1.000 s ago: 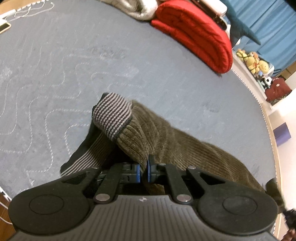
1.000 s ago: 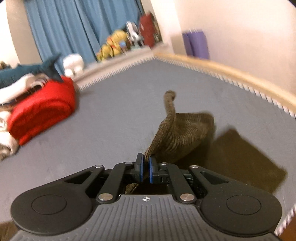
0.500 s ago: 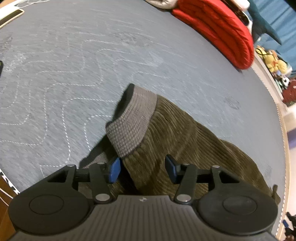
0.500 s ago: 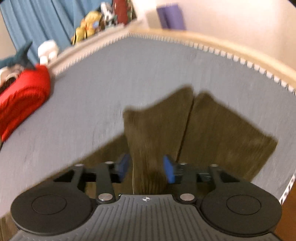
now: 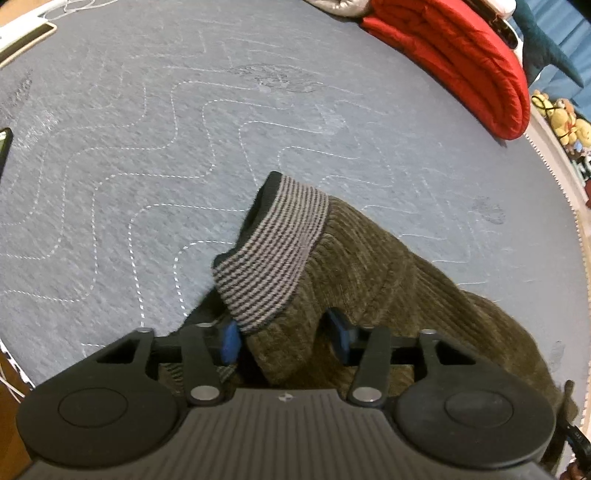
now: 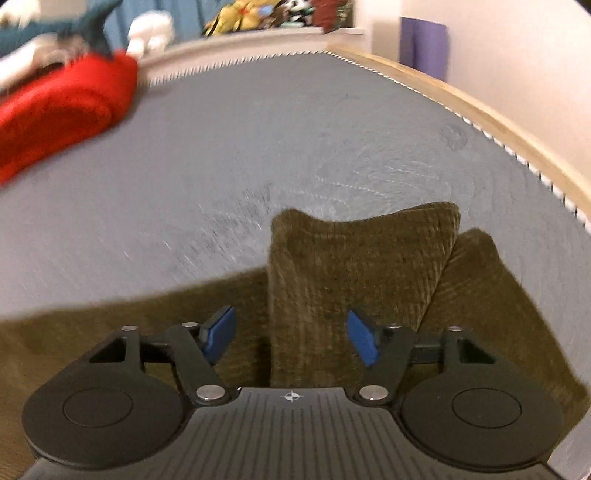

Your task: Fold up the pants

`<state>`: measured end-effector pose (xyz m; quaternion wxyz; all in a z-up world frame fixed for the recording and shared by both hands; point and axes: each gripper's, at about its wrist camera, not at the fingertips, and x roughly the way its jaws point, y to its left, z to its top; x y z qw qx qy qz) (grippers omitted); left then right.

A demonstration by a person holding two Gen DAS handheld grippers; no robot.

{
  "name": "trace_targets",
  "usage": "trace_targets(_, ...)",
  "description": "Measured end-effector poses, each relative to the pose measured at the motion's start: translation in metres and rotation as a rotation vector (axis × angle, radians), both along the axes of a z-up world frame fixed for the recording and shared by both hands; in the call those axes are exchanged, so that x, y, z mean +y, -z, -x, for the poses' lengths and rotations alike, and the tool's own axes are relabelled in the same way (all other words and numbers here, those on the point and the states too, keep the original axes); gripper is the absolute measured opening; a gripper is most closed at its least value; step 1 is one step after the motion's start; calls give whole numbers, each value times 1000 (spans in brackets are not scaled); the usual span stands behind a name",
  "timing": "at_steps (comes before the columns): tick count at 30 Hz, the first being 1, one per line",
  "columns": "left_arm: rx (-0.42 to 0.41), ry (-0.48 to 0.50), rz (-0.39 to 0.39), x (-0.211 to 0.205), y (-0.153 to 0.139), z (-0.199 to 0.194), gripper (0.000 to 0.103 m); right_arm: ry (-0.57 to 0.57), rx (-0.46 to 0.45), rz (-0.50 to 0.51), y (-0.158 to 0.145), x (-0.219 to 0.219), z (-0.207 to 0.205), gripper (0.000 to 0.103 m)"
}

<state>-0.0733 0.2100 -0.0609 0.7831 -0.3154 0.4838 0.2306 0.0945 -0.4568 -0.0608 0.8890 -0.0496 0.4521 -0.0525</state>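
now both claws closing w/ pants (image 5: 369, 280) between, not gripped.

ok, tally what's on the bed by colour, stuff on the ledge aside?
Olive: 1, pants
Red: 1, folded blanket
Grey-white: 1, cloth bundle, mostly cut off
Teal: 1, plush shark, by the blanket
Total: 4
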Motion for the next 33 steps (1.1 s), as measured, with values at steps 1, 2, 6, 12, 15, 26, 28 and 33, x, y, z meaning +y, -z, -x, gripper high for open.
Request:
trace_targets(1, -1, -1, -1, 1, 0, 1, 38, -6, 11, 27, 4, 4, 4, 25)
trace_targets(2, -4, -2, 1, 2, 0, 2, 36, -9, 22, 30, 9, 4, 5, 8)
trace_targets(6, -43, -4, -5, 3, -8, 10, 22, 56, -68, -14, -11, -14, 15, 8)
trace_targets(12, -129, 11, -7, -1, -32, 30, 19, 371, -320, -168, -68, -72, 72, 7)
trace_targets(15, -110, 35, 15, 0, -31, 38, 19, 517, -302, -216, -64, -101, 97, 7)
trace_targets(26, -26, 80, 50, 9, -12, 53, 32, 725, -136, -383, -17, -157, 134, 15)
trace_targets(28, -7, 58, -10, 9, -16, 53, 48, 760, -155, -398, -15, -168, 132, 20)
trace_targets(33, -49, -21, -207, 8, -40, 61, 57, 807, -178, -426, -4, -199, 120, 29)
